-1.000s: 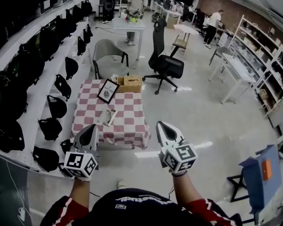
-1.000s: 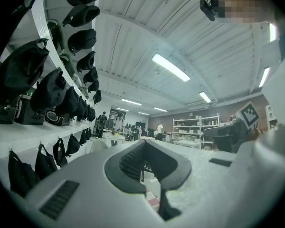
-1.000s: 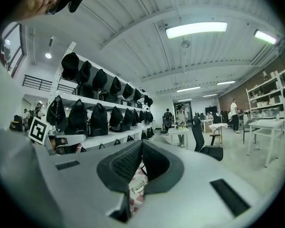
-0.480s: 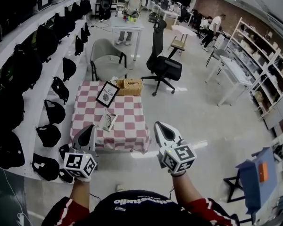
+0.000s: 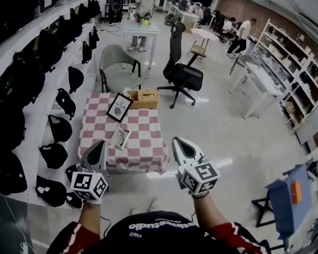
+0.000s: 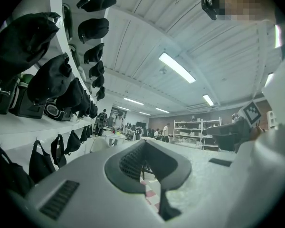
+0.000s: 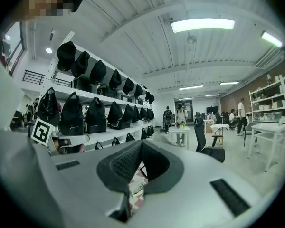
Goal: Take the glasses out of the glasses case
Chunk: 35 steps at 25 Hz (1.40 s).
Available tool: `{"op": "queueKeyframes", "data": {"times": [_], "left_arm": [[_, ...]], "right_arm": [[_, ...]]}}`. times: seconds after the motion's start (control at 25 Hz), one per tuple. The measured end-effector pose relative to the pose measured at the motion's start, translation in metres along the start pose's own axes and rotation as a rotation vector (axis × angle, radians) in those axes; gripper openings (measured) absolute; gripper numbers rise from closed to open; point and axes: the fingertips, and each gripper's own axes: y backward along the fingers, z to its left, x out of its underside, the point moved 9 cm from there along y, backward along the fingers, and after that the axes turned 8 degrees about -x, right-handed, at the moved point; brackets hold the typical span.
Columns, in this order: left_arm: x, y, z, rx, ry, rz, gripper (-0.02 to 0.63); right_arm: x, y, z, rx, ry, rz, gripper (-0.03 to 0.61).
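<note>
Left gripper [image 5: 98, 153] and right gripper [image 5: 183, 148]: fingers closed together, empty, short of the bench [image 5: 147, 142]. What is likely the glasses case [image 5: 120, 137] lies near the bench's front-left, long axis running roughly away from the person, just ahead of the left gripper, the nearer one.

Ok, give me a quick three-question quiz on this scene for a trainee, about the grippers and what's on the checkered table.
1. True or false: the left gripper is holding something taken from the checkered table.
2. Which thing stands at the table's far end, next to the framed picture?
A. a wicker basket
B. a kettle
C. a laptop
3. On the right gripper, are the jaws apart or together?

Key: 1 false, it is shut on nothing and held short of the table; 2 A; 3 together.
</note>
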Motion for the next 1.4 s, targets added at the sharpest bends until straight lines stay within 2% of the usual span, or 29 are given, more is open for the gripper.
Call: {"op": "queueKeyframes", "data": {"times": [0.24, 0.52, 0.72, 1.2, 1.28, 1.4], "left_arm": [[0.001, -0.013, -0.003, 0.008, -0.005, 0.002, 0.006], [0.001, -0.037, -0.005, -0.016, -0.015, 0.009, 0.006], [-0.006, -0.053, -0.010, -0.001, 0.019, -0.011, 0.006], [-0.014, -0.075, -0.017, 0.025, -0.038, -0.042, 0.008], [-0.014, -0.075, -0.018, 0.038, -0.046, -0.045, 0.068], [-0.011, -0.078, -0.018, 0.053, -0.057, -0.029, 0.094]], "right_arm": [[-0.002, -0.008, -0.009, -0.001, -0.007, -0.007, 0.002], [-0.003, -0.031, -0.033, -0.052, -0.014, -0.023, 0.002], [-0.007, -0.044, -0.050, -0.074, -0.021, -0.034, 0.002], [0.004, -0.060, -0.065, -0.097, -0.044, -0.023, 0.002], [0.003, -0.062, -0.062, -0.100, -0.044, -0.021, 0.002], [-0.002, -0.064, -0.059, -0.092, -0.045, -0.019, 0.002]]}}
